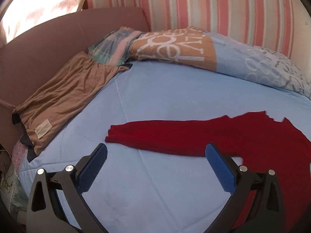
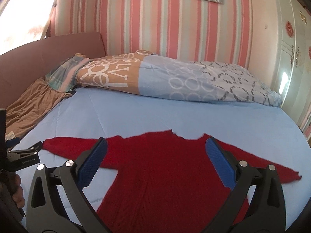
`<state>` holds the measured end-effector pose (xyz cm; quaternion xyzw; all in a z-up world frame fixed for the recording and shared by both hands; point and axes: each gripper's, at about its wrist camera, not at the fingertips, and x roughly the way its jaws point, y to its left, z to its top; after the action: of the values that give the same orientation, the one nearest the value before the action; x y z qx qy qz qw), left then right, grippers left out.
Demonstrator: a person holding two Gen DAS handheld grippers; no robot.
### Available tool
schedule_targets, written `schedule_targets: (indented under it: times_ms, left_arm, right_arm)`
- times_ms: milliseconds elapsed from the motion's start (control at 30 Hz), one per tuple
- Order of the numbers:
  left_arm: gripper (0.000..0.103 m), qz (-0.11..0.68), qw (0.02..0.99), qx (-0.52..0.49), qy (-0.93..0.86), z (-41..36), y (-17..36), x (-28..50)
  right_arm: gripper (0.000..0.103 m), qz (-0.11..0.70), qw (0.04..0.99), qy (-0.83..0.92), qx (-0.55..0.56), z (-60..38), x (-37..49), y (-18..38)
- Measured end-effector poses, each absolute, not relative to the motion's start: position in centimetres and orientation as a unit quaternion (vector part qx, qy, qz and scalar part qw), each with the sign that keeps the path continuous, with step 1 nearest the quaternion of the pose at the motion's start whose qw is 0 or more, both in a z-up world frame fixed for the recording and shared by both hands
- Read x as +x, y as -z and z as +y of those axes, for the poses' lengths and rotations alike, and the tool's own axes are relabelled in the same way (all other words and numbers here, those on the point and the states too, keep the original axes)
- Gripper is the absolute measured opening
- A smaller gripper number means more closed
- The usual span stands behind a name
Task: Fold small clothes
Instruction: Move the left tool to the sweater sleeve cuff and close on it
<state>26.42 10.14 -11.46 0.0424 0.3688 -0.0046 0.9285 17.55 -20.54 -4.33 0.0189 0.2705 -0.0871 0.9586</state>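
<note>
Blue-padded fingers of both the left gripper (image 1: 156,153) and the right gripper (image 2: 156,147) stand spread wide, holding nothing, above a red knitted sweater (image 2: 165,167) lying flat (sleeves stretched outward) on a light blue bedspread (image 2: 136,112) near a patterned folded duvet (image 2: 175,77).

The sweater (image 2: 165,167) is dark red and knitted, spread flat and unfolded on the light blue bedspread (image 2: 136,112); its collar points to 12 o'clock in the right wrist view, the body runs down to 6 o'clock; one sleeve (image 1: 155,136) stretches straight toward 9 o'clock, ribbed cuff at the end; the other sleeve (image 2: 272,165) slants toward 4 o'clock.
</note>
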Motion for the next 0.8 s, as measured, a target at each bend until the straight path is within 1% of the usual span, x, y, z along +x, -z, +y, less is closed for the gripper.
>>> schedule_targets:
  times_ms: [167, 333, 467, 567, 667, 800]
  left_arm:
    - [0.101, 0.375, 0.927, 0.020, 0.011, 11.5, 13.6, 29.6]
    - [0.101, 0.378, 0.924, -0.012, 0.058, 12.5, 15.8, 31.2]
    - [0.101, 0.404, 0.911, -0.036, 0.074, 13.4, 18.4, 33.2]
    - [0.101, 0.426, 0.896, -0.081, 0.090, 15.0, 20.4, 35.2]
    - [0.101, 0.427, 0.892, -0.111, 0.095, 16.6, 21.4, 36.4]
    - [0.101, 0.438, 0.876, -0.180, 0.092, 19.3, 22.8, 37.8]
  right_arm:
    - [0.100, 0.283, 0.956, 0.067, 0.033, -19.9, 20.3, 5.6]
    - [0.100, 0.312, 0.949, 0.035, 0.031, -19.0, 23.2, 8.8]
    - [0.100, 0.337, 0.941, 0.034, 0.024, -19.5, 26.2, 11.8]
    - [0.100, 0.349, 0.936, 0.038, 0.029, -20.2, 28.3, 14.0]
    - [0.100, 0.352, 0.934, 0.040, 0.033, -20.7, 29.7, 15.6]
    - [0.100, 0.355, 0.934, 0.038, 0.032, -20.8, 31.0, 17.0]
